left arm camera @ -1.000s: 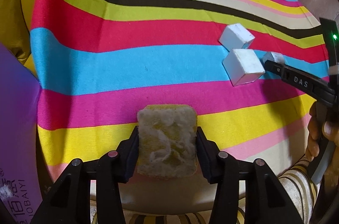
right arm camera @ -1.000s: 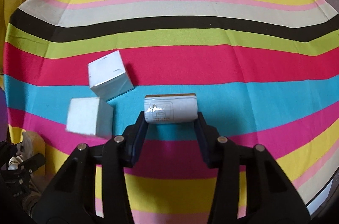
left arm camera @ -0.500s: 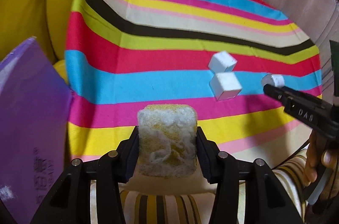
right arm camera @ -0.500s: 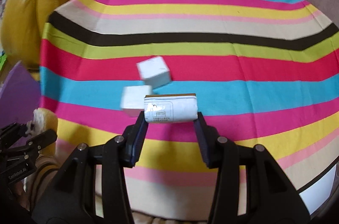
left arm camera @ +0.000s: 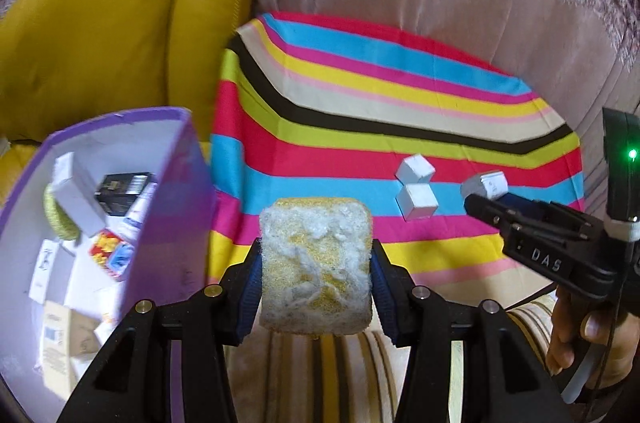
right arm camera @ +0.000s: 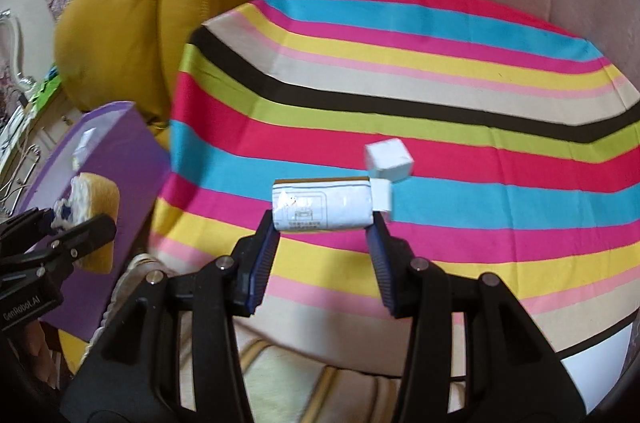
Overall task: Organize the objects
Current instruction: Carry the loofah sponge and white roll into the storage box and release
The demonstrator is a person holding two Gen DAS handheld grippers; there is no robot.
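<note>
Left tool (left arm camera: 316, 265) is gripping a sponge (left arm camera: 315, 265) by its sides, near the purple box (left arm camera: 176, 191) off the counter's left edge; soft, light, probably squashing easily. Right tool (right arm camera: 322, 223) is clamping a small white roll (right arm camera: 322, 209) endwise above the striped counter (right arm camera: 440, 95). Label print unreadable; box contents partly hidden

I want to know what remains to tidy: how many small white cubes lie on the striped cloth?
2. One white cube lies on the red and blue stripes; the other white cube sits just in front of it, seemingly touching. The right claw partly covers the nearer one in its own view.
</note>
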